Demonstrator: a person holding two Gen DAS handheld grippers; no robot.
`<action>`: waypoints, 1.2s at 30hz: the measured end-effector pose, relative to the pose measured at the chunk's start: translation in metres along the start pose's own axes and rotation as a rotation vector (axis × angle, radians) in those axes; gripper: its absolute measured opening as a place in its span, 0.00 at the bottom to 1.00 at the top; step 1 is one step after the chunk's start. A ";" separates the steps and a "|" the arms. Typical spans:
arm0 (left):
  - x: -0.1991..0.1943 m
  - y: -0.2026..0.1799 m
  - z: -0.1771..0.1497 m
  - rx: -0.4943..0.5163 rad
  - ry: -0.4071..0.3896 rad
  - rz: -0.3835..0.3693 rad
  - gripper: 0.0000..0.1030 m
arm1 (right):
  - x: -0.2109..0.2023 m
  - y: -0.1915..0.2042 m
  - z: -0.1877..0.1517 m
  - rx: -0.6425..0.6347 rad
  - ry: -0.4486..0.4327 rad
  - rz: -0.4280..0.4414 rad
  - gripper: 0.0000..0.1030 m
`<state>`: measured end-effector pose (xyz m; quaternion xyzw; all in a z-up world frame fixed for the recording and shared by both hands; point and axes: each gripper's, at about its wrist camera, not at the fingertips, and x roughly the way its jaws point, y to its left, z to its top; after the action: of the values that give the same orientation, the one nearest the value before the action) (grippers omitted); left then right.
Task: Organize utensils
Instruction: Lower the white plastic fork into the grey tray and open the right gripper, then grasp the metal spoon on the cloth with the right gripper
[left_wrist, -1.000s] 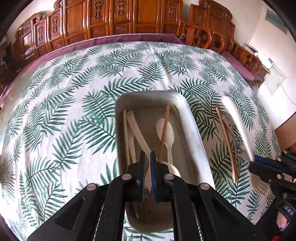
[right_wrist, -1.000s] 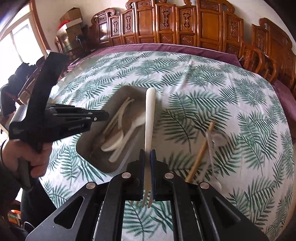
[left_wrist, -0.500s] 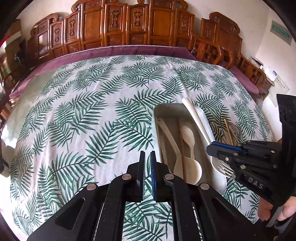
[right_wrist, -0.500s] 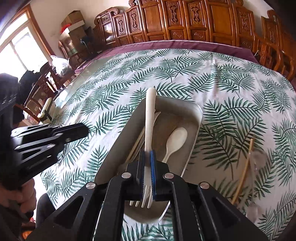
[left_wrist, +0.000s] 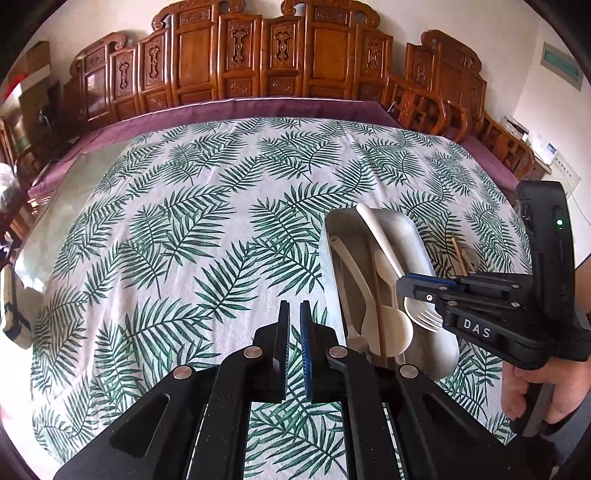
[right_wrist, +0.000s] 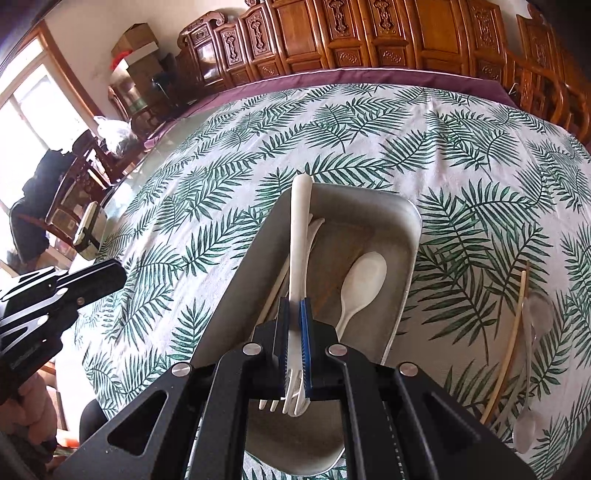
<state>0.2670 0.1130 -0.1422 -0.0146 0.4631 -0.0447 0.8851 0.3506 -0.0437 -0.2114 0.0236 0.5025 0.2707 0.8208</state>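
A: Where's your fork?

B: Right gripper (right_wrist: 294, 314) clamped on the white fork (right_wrist: 299, 236), hanging over the metal tray (right_wrist: 402, 236). Left gripper (left_wrist: 294, 321) together, empty, beside the tray.

A: Placing step. You lower, then release beside the white spoon (right_wrist: 360, 280).

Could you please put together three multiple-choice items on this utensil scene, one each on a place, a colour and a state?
1. Where is the loose wooden chopstick?
A. on the tablecloth beside the tray
B. in the tray
C. in the left gripper

2. What colour is the held fork?
A. black
B. off-white
C. red

3. What is the state of the left gripper?
A. shut on a spoon
B. wide open
C. shut, empty

Answers: 1 A, it lies on the leaf-print tablecloth outside the tray. 2 B, its handle is pale cream. 3 C, nothing sits between its fingers, while the right gripper clamps the fork.
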 end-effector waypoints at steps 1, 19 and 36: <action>-0.001 0.000 -0.001 -0.001 -0.001 -0.001 0.05 | 0.001 0.001 0.000 -0.001 0.003 0.003 0.07; -0.002 -0.018 -0.007 0.016 0.009 -0.025 0.12 | -0.047 -0.013 -0.020 -0.068 -0.056 -0.035 0.09; 0.009 -0.107 -0.017 0.128 0.024 -0.131 0.73 | -0.082 -0.146 -0.087 -0.039 0.002 -0.265 0.24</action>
<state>0.2515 0.0057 -0.1518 0.0122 0.4679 -0.1321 0.8738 0.3102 -0.2265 -0.2332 -0.0593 0.4966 0.1698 0.8491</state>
